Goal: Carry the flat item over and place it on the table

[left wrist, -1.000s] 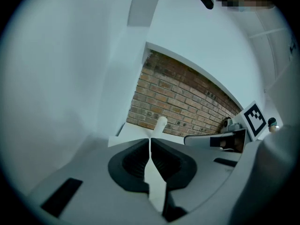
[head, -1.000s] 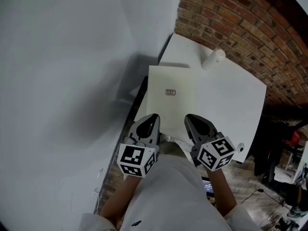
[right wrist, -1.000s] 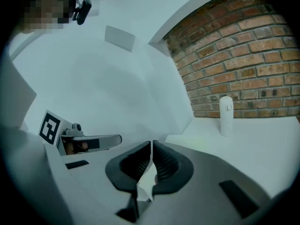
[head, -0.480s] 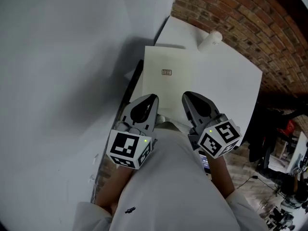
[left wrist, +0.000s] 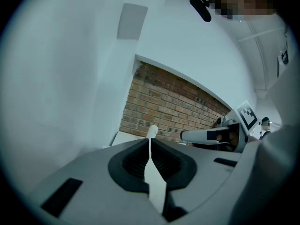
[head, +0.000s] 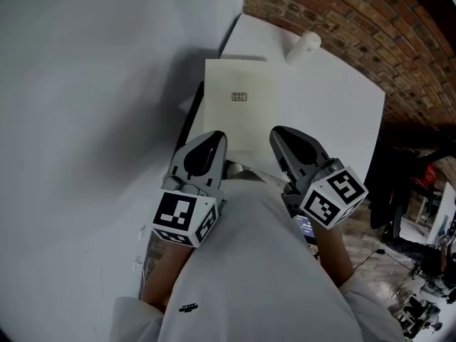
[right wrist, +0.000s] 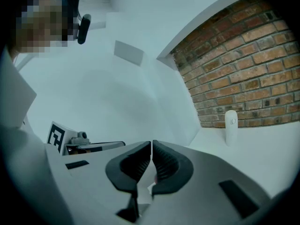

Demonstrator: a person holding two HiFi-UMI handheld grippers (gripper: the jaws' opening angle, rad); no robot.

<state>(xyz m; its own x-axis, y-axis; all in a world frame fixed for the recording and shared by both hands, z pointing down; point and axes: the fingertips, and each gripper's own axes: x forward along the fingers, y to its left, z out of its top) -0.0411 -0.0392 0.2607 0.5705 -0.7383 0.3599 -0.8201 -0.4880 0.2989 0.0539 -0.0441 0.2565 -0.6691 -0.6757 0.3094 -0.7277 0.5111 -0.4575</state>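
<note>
The flat item (head: 239,112) is a thin cream sheet with a small label. It is held level over the white table (head: 335,112), its left part reaching past the table's left edge. My left gripper (head: 217,137) is shut on the sheet's near edge at the left. My right gripper (head: 279,134) is shut on the same edge at the right. In the left gripper view the sheet (left wrist: 154,184) shows edge-on between the closed jaws of the left gripper (left wrist: 150,146). The right gripper (right wrist: 152,146) pinches the sheet (right wrist: 145,191) the same way.
A white cylinder (head: 303,46) stands at the table's far side, close to the brick wall (head: 356,20). A white wall (head: 85,84) runs along the left. Dark equipment and cables (head: 420,212) crowd the floor at the right.
The sheet and both grippers have shifted up and to the left in the head view, further over the table. Both grips are unchanged.
</note>
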